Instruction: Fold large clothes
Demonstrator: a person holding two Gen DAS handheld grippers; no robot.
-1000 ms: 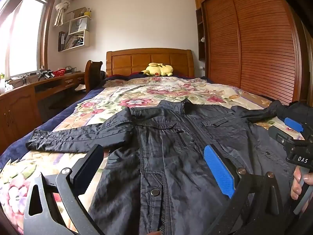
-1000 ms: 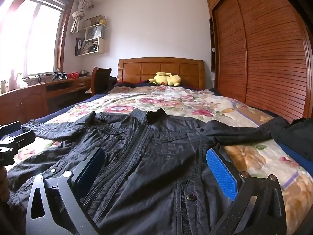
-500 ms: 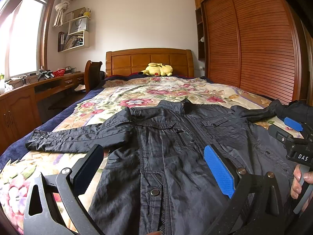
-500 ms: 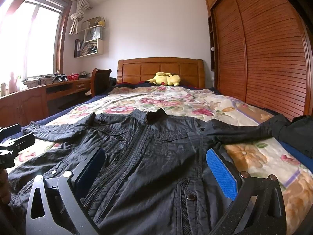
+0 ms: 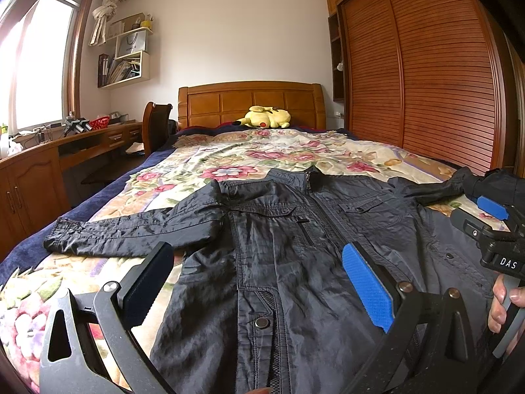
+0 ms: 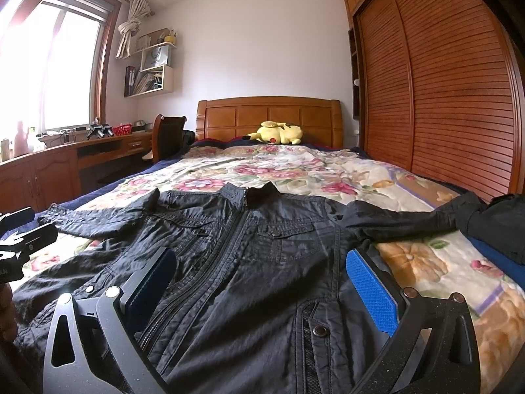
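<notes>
We hover over the flat, zipped black jacket — left gripper and right gripper both spread, empty; next, probably, pinch a sleeve.

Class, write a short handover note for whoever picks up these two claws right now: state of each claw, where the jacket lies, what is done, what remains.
Left claw: open, holding nothing, over the jacket's lower left front.
Right claw: open, holding nothing, over the lower right front.
Jacket: black, zipped up, lying face up and flat on the flowered bedspread, collar toward the headboard, both sleeves spread out to the sides. The right sleeve's cuff reaches a dark bundle at the bed's edge.
Done: the jacket is laid out; no fold shows yet.
Left: fold the sleeves in, then fold the body.
</notes>
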